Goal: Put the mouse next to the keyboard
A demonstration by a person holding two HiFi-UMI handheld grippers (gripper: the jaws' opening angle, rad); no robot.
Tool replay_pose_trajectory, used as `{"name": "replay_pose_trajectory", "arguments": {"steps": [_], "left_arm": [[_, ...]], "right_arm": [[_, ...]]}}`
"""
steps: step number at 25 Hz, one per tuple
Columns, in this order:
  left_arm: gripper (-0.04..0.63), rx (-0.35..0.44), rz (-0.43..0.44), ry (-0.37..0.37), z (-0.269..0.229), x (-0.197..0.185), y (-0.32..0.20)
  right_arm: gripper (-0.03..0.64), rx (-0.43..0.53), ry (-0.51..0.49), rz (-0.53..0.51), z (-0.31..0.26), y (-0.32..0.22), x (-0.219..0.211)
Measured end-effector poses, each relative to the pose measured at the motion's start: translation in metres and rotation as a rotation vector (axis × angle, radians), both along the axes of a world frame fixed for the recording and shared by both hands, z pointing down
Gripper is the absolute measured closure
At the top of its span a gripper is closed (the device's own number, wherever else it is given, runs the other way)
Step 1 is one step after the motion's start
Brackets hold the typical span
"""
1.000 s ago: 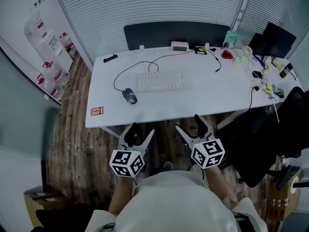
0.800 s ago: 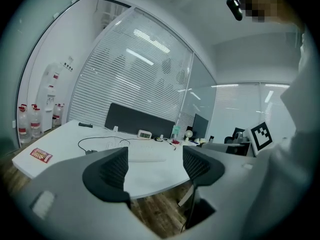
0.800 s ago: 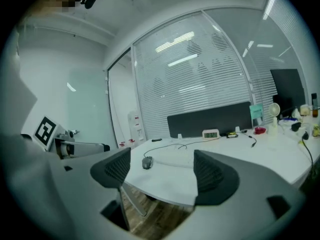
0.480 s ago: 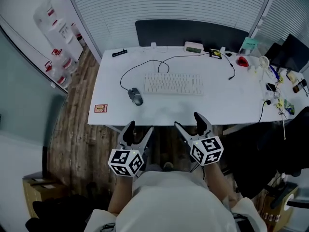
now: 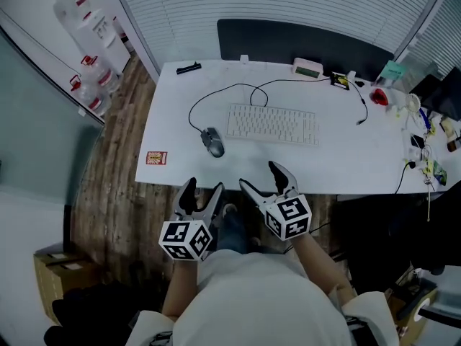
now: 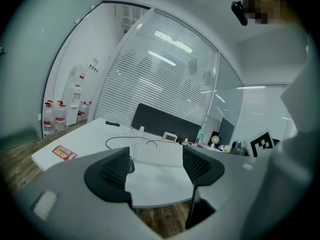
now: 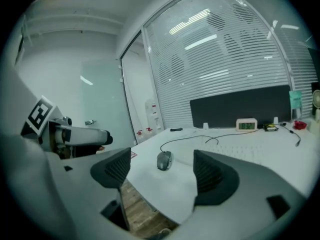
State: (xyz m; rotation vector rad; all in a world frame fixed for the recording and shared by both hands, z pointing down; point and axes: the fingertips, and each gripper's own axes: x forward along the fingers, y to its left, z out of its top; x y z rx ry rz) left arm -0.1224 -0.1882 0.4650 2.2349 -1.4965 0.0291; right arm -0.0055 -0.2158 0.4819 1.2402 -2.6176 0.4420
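I hold both grippers in front of the near edge of the white table [image 5: 346, 161], above the wooden floor [image 5: 119, 193], and neither one touches anything. The left gripper [image 5: 202, 190] has its two fingers [image 6: 116, 170] spread apart with nothing between them; through the gap I see only the table top further away. The right gripper [image 5: 262, 177] is the same: its fingers [image 7: 212, 176] stand wide apart and hold nothing.

The mouse [image 5: 212, 142] is dark grey and lies on the table to the left of the keyboard [image 5: 272, 123], near it but not touching. Its black cable [image 5: 216, 94] makes a loop behind the keyboard and goes toward the back of the table. The keyboard is white, and I cannot read its key letters.

At the front left corner of the table lies a small red card [image 5: 156, 157]; it has some print, but the print is too small to read. At the back edge, before a dark panel [image 5: 302, 40], stands a small white clock [image 7: 246, 125], and its display seems to read 8:32. The right end of the table is crowded with small things that I cannot identify. On the floor to the left stand water bottles [image 5: 88, 92] with red labels, also unreadable.
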Motion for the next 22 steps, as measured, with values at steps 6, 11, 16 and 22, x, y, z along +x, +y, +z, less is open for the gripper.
{"name": "replay_pose_trajectory", "arguments": {"steps": [6,11,16,22], "left_arm": [[0.268,0.015,-0.024,-0.003,-0.002,-0.030,-0.041],[0.268,0.003,-0.055,0.008,0.003,-0.058,-0.072],[0.268,-0.001,-0.069,0.015,0.004,-0.082,-0.098],[0.268,-0.005,-0.060,0.022,0.008,-0.100,-0.120]], "right_arm": [[0.250,-0.039,0.037,-0.062,0.028,-0.038,-0.049],[0.250,-0.095,0.075,-0.094,0.059,-0.067,-0.082],[0.250,-0.159,0.117,-0.117,0.091,-0.088,-0.108],[0.250,-0.192,0.200,-0.138,0.122,-0.112,-0.128]]}}
